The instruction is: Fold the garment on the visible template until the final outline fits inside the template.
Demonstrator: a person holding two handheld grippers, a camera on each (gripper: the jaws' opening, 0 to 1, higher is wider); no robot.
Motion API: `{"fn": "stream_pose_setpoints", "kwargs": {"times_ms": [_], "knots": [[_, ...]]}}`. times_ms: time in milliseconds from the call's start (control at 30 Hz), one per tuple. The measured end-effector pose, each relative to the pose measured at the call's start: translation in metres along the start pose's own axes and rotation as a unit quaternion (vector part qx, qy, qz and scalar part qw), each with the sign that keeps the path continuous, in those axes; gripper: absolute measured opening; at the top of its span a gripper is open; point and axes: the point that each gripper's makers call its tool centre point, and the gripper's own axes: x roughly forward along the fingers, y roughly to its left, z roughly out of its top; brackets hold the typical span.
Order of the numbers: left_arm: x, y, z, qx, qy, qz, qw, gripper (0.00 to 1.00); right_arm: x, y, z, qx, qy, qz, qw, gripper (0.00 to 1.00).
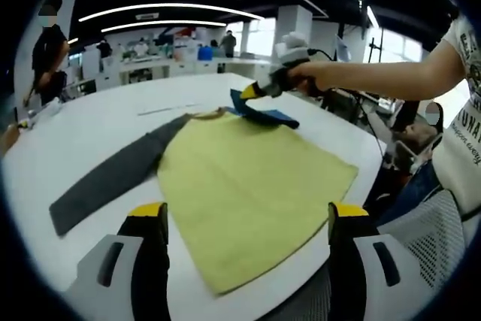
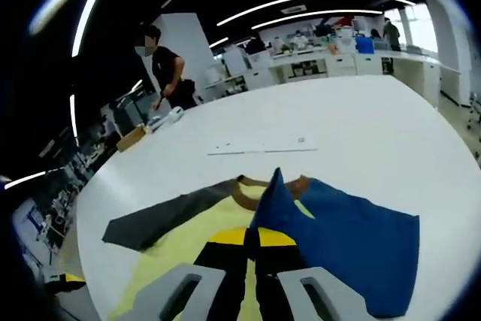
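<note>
- Lying flat on the white table (image 1: 90, 133): a shirt (image 1: 248, 193) with a yellow-green body, a brown collar (image 2: 244, 195), one grey sleeve (image 1: 113, 178) and one blue sleeve (image 2: 353, 238).
- Grey sleeve: stretched out straight toward 9 o'clock of the body in the left claw view, flat on the table.
- Blue sleeve: in the left claw view at 12 o'clock of the body, beside the collar; its near part is lifted, the rest drapes on the shirt.
- Right claw (image 2: 255, 238): jaws closed together, pinching an edge of the blue sleeve, which rises to a peak above the tips; a hand (image 1: 308, 74) holds it.
- Left claw (image 1: 248, 219): jaws spread wide, gripping nothing, hovering over the near edge of the yellow-green body.
- Background: a paper strip (image 2: 263, 146) on the table beyond the collar; a person (image 2: 169, 65) standing at the table's far edge.
</note>
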Motion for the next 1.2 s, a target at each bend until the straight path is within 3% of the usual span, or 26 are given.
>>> {"fn": "stream_pose_setpoints", "kwargs": {"times_ms": [767, 1200], "knots": [[-0.004, -0.002, -0.004, 0.0, 0.009, -0.003, 1.0, 0.84, 0.025, 0.056, -0.004, -0.053, 0.029, 0.042, 0.9973, 0.0], [-0.009, 0.003, 0.001, -0.005, -0.002, 0.003, 1.0, 0.83, 0.038, 0.09, -0.004, -0.091, 0.041, 0.063, 0.993, 0.0]]}}
